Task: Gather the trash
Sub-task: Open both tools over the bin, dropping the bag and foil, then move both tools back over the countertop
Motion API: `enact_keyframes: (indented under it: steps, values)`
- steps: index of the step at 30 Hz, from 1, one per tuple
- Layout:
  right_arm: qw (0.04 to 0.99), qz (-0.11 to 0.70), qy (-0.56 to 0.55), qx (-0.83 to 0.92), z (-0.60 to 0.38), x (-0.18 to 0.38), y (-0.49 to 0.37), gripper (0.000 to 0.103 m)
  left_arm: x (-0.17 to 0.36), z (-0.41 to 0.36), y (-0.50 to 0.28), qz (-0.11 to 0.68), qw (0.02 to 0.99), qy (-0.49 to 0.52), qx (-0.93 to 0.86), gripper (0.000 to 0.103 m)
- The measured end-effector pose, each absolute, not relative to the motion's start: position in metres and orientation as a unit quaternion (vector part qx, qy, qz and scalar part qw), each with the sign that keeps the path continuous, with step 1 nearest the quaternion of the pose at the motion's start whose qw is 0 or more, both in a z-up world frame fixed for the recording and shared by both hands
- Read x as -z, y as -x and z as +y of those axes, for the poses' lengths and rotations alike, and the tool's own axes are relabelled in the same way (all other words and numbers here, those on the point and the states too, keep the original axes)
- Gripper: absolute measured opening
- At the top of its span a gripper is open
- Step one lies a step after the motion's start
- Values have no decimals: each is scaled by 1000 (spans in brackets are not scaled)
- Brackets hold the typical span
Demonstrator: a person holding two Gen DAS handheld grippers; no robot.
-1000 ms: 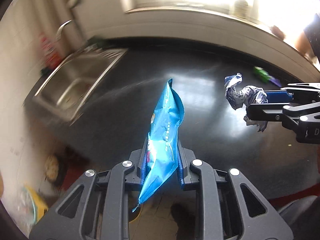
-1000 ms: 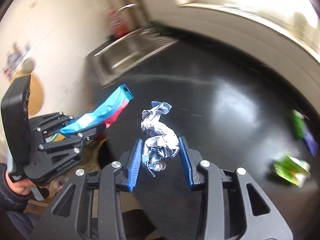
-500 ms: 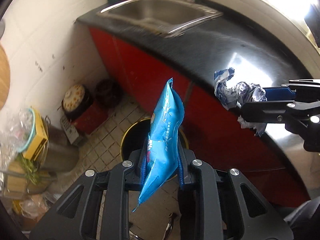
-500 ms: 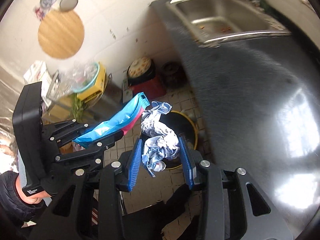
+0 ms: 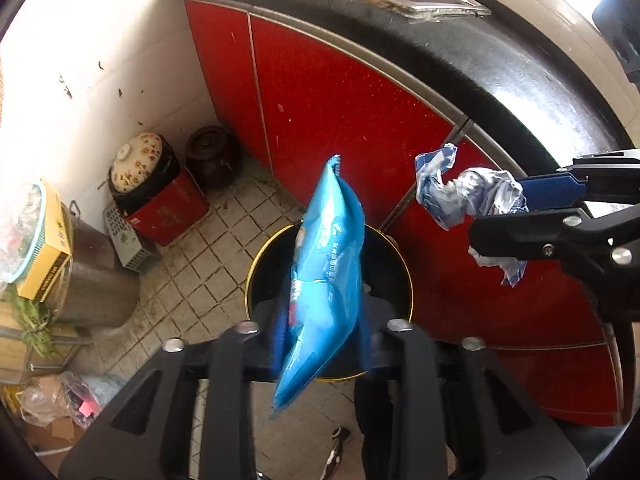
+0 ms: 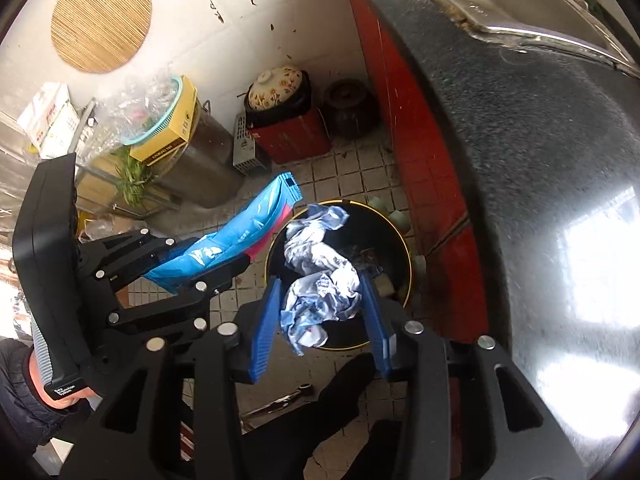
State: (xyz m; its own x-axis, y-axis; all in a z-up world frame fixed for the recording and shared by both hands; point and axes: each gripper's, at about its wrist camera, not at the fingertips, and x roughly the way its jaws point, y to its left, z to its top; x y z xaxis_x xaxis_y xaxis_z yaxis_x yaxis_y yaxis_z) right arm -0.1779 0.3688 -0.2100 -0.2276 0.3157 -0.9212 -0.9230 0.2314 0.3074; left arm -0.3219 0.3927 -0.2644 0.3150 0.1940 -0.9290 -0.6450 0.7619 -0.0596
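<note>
My left gripper (image 5: pixel 320 336) clamps a glossy blue plastic snack bag (image 5: pixel 326 280) above the round black yellow-rimmed bin (image 5: pixel 402 264). My right gripper (image 6: pixel 322 312) pinches a crumpled blue-white wrapper (image 6: pixel 320 280) (also over the bin).

Both grippers are built of matte black plastic, studded with round silver screw heads. The right gripper (image 6: pixel 322 312) is fitted with ribbed blue pads (image 6: pixel 262 330). On the left gripper (image 5: pixel 320 332) a small white label (too small to be read) is carried; beneath it, a dark quilted sleeve (image 6: pixel 16 384) and some skin are seen.
</note>
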Motion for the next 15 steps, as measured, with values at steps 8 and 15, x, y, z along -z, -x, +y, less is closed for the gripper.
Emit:
enact_keyframes:
  steps: [8, 15]
  values:
    - [555, 554, 279, -554, 367, 211, 176, 60, 267, 392, 322, 528, 780, 206, -266, 67]
    - [595, 541, 216, -554, 311, 156, 143, 68, 224, 366, 308, 511, 805, 164, -253, 75]
